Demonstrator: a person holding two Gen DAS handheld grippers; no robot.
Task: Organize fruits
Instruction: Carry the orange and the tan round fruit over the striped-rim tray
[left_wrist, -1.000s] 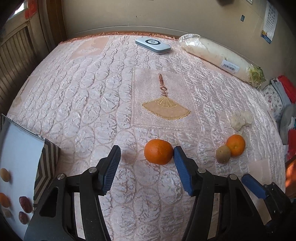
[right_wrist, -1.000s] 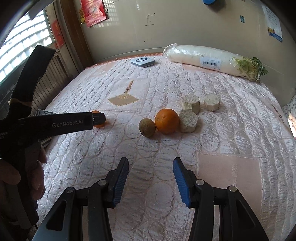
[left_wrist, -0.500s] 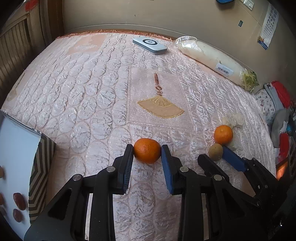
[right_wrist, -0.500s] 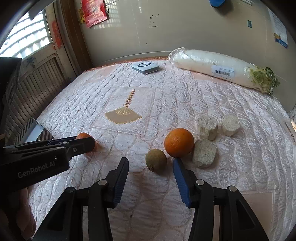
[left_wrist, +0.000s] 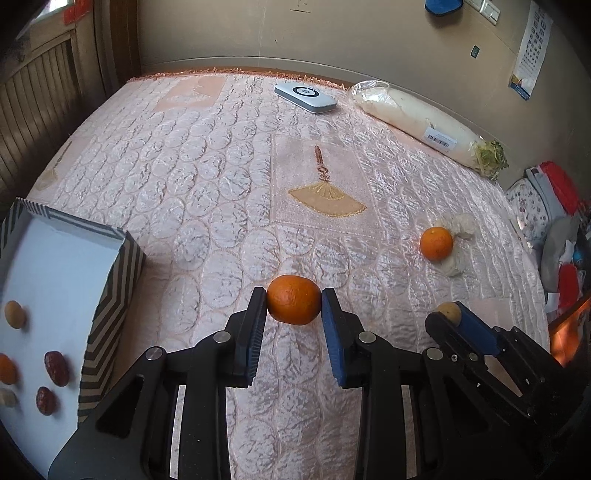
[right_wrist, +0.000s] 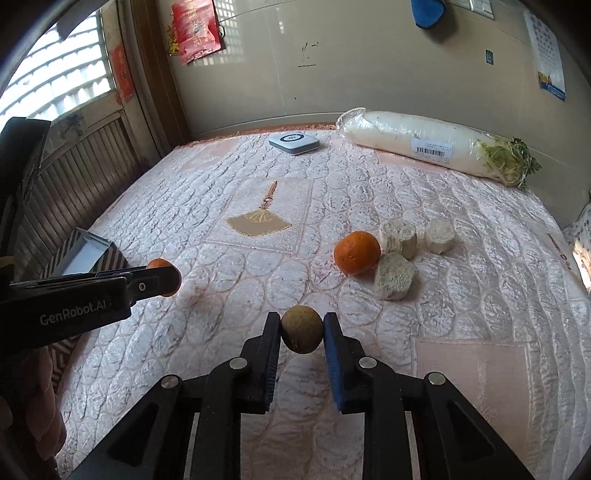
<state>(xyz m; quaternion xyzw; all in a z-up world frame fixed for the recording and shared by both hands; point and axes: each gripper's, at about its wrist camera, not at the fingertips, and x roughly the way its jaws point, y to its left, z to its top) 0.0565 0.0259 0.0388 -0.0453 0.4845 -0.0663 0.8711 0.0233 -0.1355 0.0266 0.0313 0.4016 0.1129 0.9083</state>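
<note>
My left gripper (left_wrist: 293, 301) is shut on an orange (left_wrist: 294, 304) and holds it just above the pink quilted bed. It also shows from the side in the right wrist view (right_wrist: 162, 277). My right gripper (right_wrist: 301, 328) is shut on a brown kiwi (right_wrist: 301, 329), lifted a little off the quilt; it shows in the left wrist view (left_wrist: 448, 313) too. A second orange (right_wrist: 357, 252) lies on the quilt beside three pale cut chunks (right_wrist: 394, 277). A striped box (left_wrist: 110, 295) with a white floor holds several small fruits at the left.
A wrapped white radish (right_wrist: 424, 146) lies along the back wall. A flat grey device (right_wrist: 293, 142) sits at the far middle. Folded clothes (left_wrist: 554, 206) lie off the bed's right edge. A wooden panel wall stands at the left.
Both grippers have closed: the left on the orange, the right on the kiwi. Both fruits are raised off the quilt and drawn back from the second orange.
</note>
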